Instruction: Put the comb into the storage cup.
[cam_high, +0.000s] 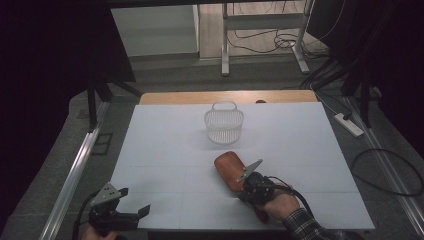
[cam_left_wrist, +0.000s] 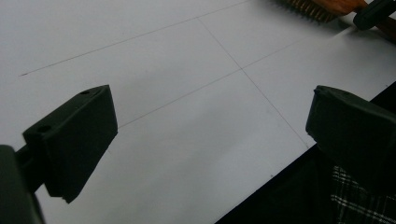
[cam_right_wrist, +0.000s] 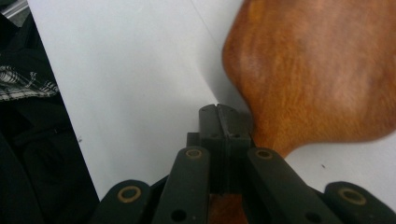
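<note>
Our right gripper, jaws together, seemingly touches the neck of the reddish wooden brush, lying diagonally toward the white wire basket; our left gripper gapes empty.

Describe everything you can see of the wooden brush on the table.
The brush has a broad, rounded back of reddish-brown, glossy wood that narrows to a handle pointing toward the person. It lies bristles down on the white table, in front of the basket. Pale, stiff bristles show beneath it in the left gripper view. The right claw, jaws together, sits over the neck where head meets handle; whether it pinches the wood is unclear.
</note>
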